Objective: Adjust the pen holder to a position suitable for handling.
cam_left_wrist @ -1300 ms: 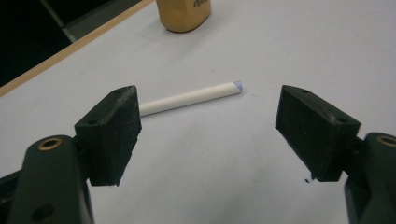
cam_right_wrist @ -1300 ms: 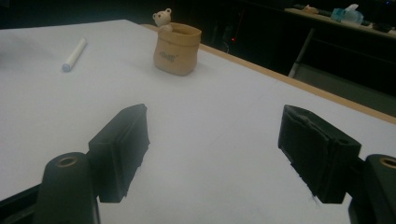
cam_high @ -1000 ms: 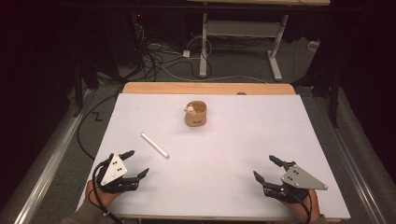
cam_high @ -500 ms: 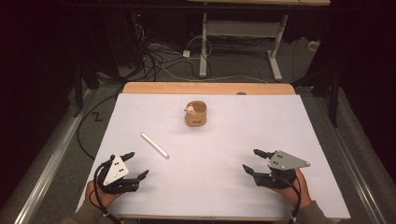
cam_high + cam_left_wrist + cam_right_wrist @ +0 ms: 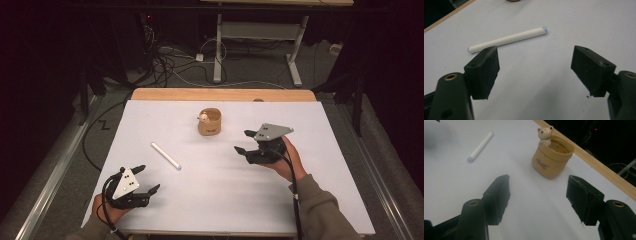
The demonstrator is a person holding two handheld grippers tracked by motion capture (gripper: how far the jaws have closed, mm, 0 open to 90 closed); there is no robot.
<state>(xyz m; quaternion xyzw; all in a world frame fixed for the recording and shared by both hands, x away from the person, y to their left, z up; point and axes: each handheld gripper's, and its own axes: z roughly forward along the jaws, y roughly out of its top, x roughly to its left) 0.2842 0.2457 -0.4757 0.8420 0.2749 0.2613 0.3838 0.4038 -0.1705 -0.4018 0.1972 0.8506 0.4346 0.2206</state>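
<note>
A tan cup point(image 5: 210, 121) with a small bear figure on its rim stands upright near the far middle of the white table point(image 5: 300, 200). A white stick point(image 5: 166, 156) lies flat to the cup's left and nearer. My right gripper point(image 5: 242, 142) hovers open just right of the cup, nothing between its jaws; its own view has the cup point(image 5: 552, 160) ahead and the stick point(image 5: 480, 147) far left. My left gripper point(image 5: 146, 179) rests open at the near left edge, with the stick point(image 5: 507, 40) lying just beyond its jaws.
A wooden strip point(image 5: 220, 94) borders the table's far edge. Behind it on the dark floor are cables point(image 5: 165, 62) and the white legs of another desk point(image 5: 218, 45). A metal rail point(image 5: 50, 170) runs along the table's left.
My right gripper has travelled from the near right corner forward and left, up to the cup's right side. The left gripper has hardly moved.
</note>
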